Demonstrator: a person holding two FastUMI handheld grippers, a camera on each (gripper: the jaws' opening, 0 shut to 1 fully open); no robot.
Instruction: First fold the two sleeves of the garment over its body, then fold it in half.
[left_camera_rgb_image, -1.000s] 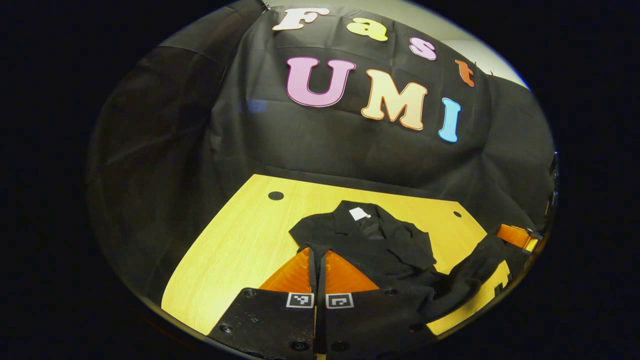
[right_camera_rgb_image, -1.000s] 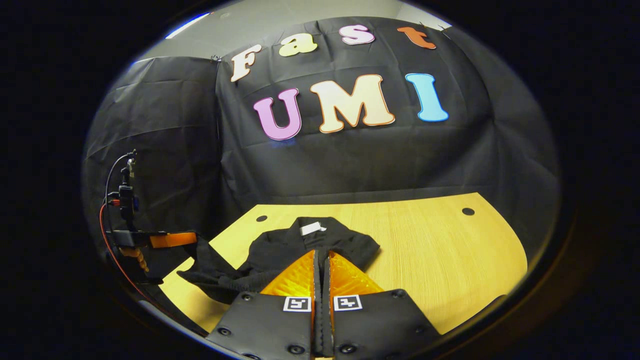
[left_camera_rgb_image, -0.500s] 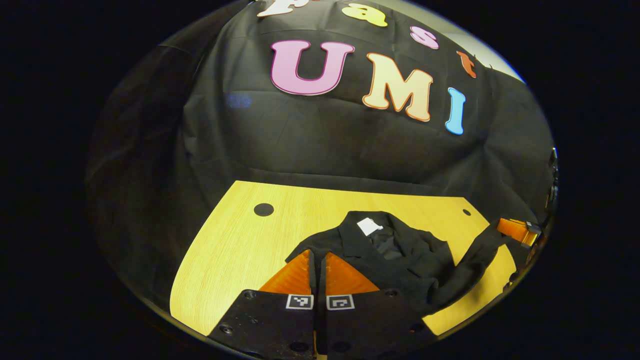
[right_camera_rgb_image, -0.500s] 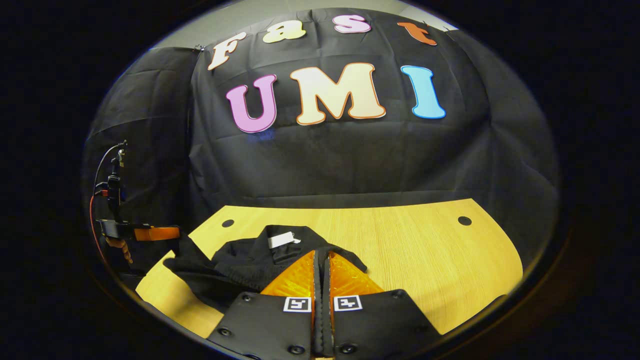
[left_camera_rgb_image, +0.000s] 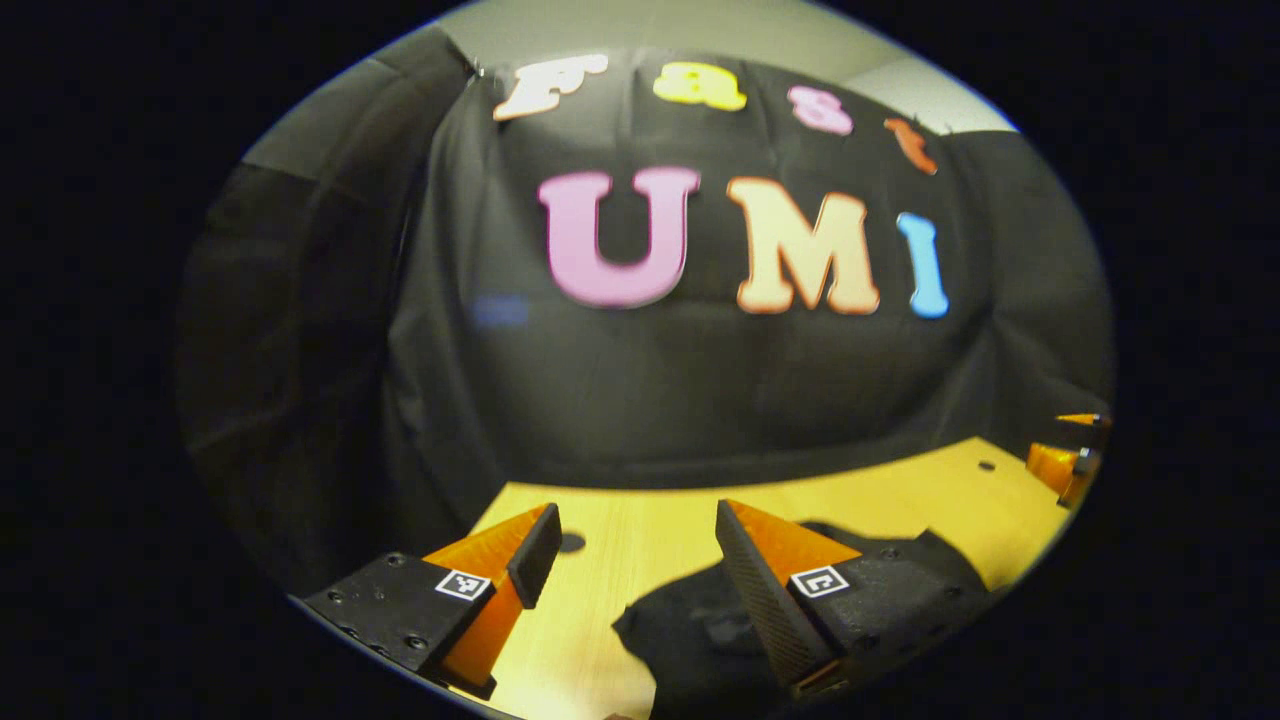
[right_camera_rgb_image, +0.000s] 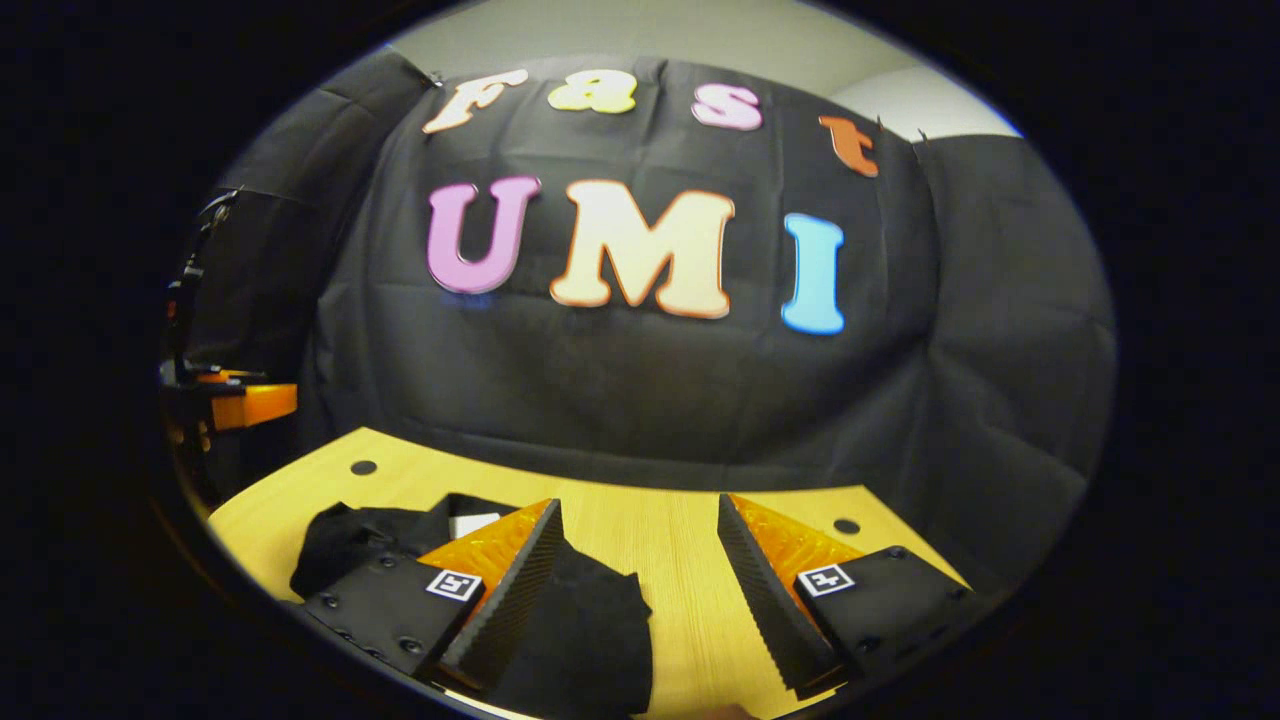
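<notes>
Both grippers stand wide and hold nothing: left gripper (left_camera_rgb_image: 632, 560), right gripper (right_camera_rgb_image: 640, 550); the black garment (right_camera_rgb_image: 580, 630) lies bunched at lower left of the right gripper view, its white label (right_camera_rgb_image: 472, 523) unreadable. Bare table (right_camera_rgb_image: 665, 540) runs between the fingers to the far edge; lower right in the left gripper view the garment (left_camera_rgb_image: 690, 630) lies too.

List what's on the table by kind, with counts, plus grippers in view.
Black garment: 1
White tag on the garment: 1
Round holes in the table, as in the right gripper view: 2
Grippers, both open: 2, left gripper, right gripper
Total: 6
</notes>
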